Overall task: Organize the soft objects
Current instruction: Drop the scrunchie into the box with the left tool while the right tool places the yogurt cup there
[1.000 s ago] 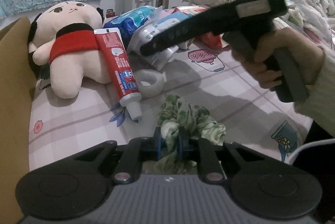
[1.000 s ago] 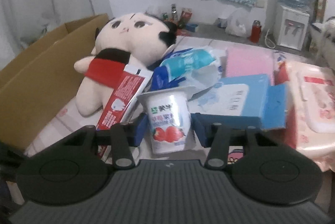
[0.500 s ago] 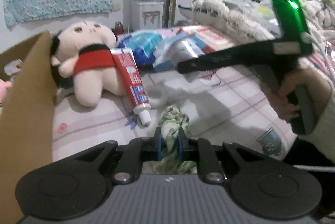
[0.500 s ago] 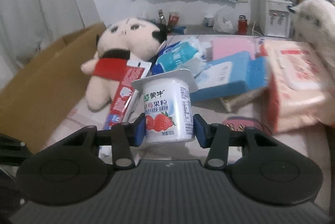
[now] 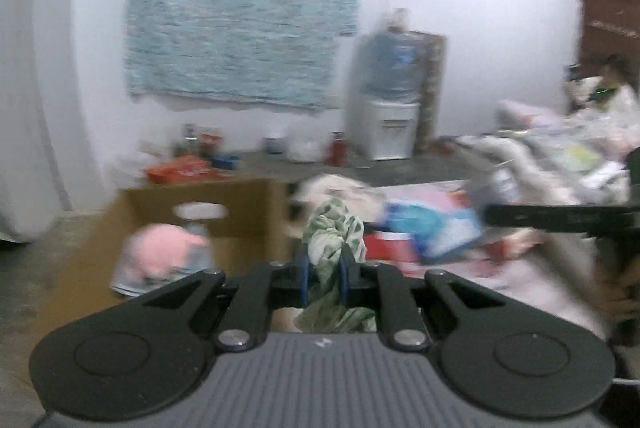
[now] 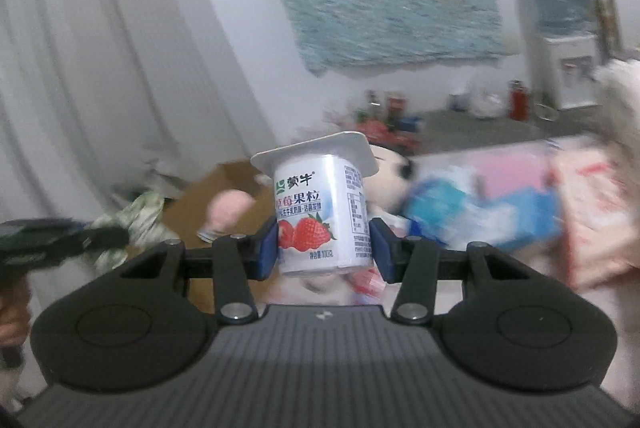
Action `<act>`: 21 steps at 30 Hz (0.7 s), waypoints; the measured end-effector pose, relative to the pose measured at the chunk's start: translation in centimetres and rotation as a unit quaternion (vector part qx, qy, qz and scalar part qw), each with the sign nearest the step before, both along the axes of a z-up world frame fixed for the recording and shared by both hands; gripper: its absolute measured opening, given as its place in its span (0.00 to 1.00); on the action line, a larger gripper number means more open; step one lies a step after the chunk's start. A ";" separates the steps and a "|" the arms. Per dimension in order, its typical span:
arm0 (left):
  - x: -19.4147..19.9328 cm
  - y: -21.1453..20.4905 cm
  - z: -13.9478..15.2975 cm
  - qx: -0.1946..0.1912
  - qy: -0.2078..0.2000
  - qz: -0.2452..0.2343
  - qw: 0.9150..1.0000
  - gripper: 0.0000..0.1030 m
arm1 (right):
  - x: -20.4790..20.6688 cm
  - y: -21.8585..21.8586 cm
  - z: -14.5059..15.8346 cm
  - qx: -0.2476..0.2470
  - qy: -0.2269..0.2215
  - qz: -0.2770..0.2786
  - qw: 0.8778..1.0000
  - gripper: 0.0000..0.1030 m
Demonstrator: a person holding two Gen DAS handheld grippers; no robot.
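Note:
My left gripper (image 5: 323,278) is shut on a green-and-white patterned cloth (image 5: 334,228), held up in the air in front of an open cardboard box (image 5: 248,204). A pink plush (image 5: 160,248) lies inside the box. My right gripper (image 6: 324,252) is shut on a white strawberry yogurt cup (image 6: 320,212), upright and lifted off the bed. The right wrist view also shows the left gripper (image 6: 116,234) at the far left with the cloth (image 6: 140,216) bunched in it. A cream doll with black hair (image 6: 392,172) lies behind the cup. Both views are blurred.
Blue packs (image 6: 480,216) and a pink-and-red wipes pack (image 6: 592,212) lie on the bed to the right. A water dispenser (image 5: 394,100) stands against the back wall, with bottles and cans (image 5: 200,144) on the floor. A curtain (image 6: 100,68) hangs at left.
Both grippers have risen off the bed with their loads. The right jaws closed on the yogurt cup and lifted it. The left view swung from the bedspread toward the cardboard box.

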State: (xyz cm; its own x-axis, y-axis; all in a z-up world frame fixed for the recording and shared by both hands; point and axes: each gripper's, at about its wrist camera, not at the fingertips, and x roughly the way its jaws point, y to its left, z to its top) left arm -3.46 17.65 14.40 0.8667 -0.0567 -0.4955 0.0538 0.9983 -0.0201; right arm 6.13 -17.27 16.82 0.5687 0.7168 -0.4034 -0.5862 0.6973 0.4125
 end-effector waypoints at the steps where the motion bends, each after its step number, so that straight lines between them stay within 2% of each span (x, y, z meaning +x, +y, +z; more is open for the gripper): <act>1: 0.7 1.4 0.3 0.008 0.006 0.011 1.000 0.14 | 0.4 1.2 0.4 0.000 -0.001 0.011 1.000 0.45; 3: 2.6 4.5 -0.2 -0.003 0.034 0.033 0.999 0.14 | 1.6 4.0 1.0 -0.001 -0.004 0.032 0.999 0.45; 5: 5.8 7.8 -1.9 -0.030 0.083 0.043 0.995 0.15 | 3.3 7.4 1.3 -0.004 0.003 0.048 0.999 0.45; 8: 10.4 11.6 -6.1 -0.061 0.158 0.057 0.984 0.15 | 5.9 12.6 1.6 -0.015 0.011 0.071 0.997 0.45; 10: 13.6 13.7 -9.2 -0.053 0.204 0.069 0.975 0.15 | 7.3 15.9 1.5 -0.031 0.014 0.085 0.996 0.45; 12: 15.7 15.1 -11.6 -0.022 0.233 0.089 0.968 0.17 | 9.0 19.8 1.0 -0.057 0.022 0.106 0.993 0.45; 13: 16.6 16.2 -12.6 0.008 0.246 0.107 0.963 0.17 | 9.4 21.5 0.8 -0.066 0.026 0.111 0.991 0.45; 16: 17.9 18.0 -14.4 0.068 0.277 0.150 0.947 0.19 | 10.9 26.5 0.3 -0.100 0.037 0.131 0.986 0.45; 18: 18.2 19.0 -14.9 0.091 0.277 0.159 0.943 0.21 | 11.3 29.0 -0.2 -0.115 0.040 0.142 0.982 0.45; 19: 18.3 19.5 -15.0 0.107 0.274 0.165 0.941 0.24 | 11.1 30.1 -0.3 -0.122 0.039 0.144 0.981 0.45; 20: 18.5 19.6 -15.1 0.126 0.272 0.170 0.939 0.31 | 11.2 31.1 -0.5 -0.131 0.038 0.147 0.980 0.45; 21: 18.5 20.1 -15.2 0.146 0.270 0.171 0.936 0.31 | 11.3 32.0 -0.7 -0.137 0.041 0.148 0.979 0.45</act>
State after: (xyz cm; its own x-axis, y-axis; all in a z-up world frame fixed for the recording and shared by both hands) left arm 15.02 37.75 -0.77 0.4273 0.3848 -0.8181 -0.2090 0.9225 0.3247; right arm 17.42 14.77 16.09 0.3103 0.7037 -0.6392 -0.7525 0.5927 0.2871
